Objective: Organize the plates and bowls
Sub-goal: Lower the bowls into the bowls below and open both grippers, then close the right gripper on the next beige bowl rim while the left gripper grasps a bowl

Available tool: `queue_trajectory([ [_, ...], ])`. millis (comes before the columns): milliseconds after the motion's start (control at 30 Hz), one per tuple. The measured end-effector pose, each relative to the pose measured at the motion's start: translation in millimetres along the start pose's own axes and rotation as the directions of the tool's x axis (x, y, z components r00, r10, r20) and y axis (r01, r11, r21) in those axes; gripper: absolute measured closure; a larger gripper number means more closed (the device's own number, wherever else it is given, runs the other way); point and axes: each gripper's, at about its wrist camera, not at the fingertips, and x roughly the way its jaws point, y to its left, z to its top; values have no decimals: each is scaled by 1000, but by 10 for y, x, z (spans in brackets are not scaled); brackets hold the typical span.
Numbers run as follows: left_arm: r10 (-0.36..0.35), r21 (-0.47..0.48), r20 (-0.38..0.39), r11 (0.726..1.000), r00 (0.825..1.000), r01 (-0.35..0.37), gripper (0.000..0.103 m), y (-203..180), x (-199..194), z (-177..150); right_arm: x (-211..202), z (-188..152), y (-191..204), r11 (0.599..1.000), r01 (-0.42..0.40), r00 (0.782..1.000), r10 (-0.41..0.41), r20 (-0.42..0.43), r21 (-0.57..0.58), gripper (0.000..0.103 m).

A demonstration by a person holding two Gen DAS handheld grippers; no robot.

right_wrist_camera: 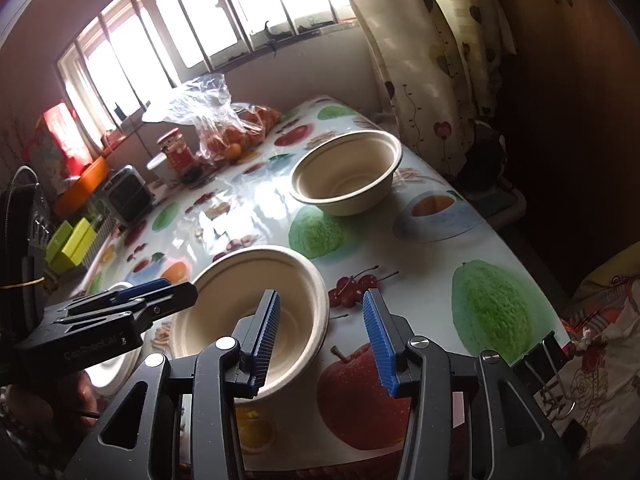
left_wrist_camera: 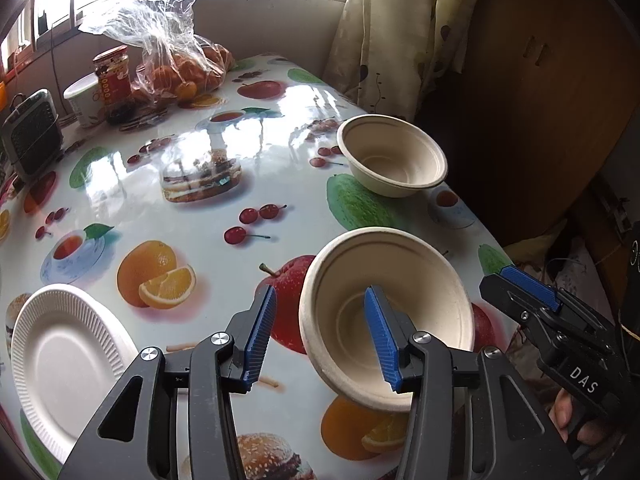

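Note:
A near beige paper bowl [left_wrist_camera: 384,320] [right_wrist_camera: 256,320] sits near the table's front edge on the fruit-print tablecloth. My left gripper [left_wrist_camera: 320,336] is open, its jaws straddling the bowl's left rim, one blue pad inside the bowl. My right gripper [right_wrist_camera: 320,340] is open, its jaws straddling the same bowl's right rim. A second beige bowl [left_wrist_camera: 394,156] [right_wrist_camera: 346,172] stands farther back on the right. A white paper plate [left_wrist_camera: 64,360] lies at the front left. The right gripper's fingers [left_wrist_camera: 528,284] show in the left wrist view; the left gripper's fingers [right_wrist_camera: 144,292] show in the right wrist view.
At the back left stand a plastic bag of oranges [left_wrist_camera: 180,68], a red-labelled jar [left_wrist_camera: 114,80], a white cup [left_wrist_camera: 82,98] and a small grey appliance [left_wrist_camera: 32,132]. The table's right edge [left_wrist_camera: 492,240] drops toward a dark cabinet and curtain [left_wrist_camera: 384,32].

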Motion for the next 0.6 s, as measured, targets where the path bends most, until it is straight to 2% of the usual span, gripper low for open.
queue_trajectory([
  [400, -10, 45, 49, 999, 999, 8, 55, -13, 80, 491, 38, 342, -172, 997, 71, 997, -71, 33, -9, 60],
  [600, -17, 28, 47, 999, 999, 15, 55, 64, 224, 732, 154, 487, -259, 996, 87, 996, -87, 29, -12, 60],
])
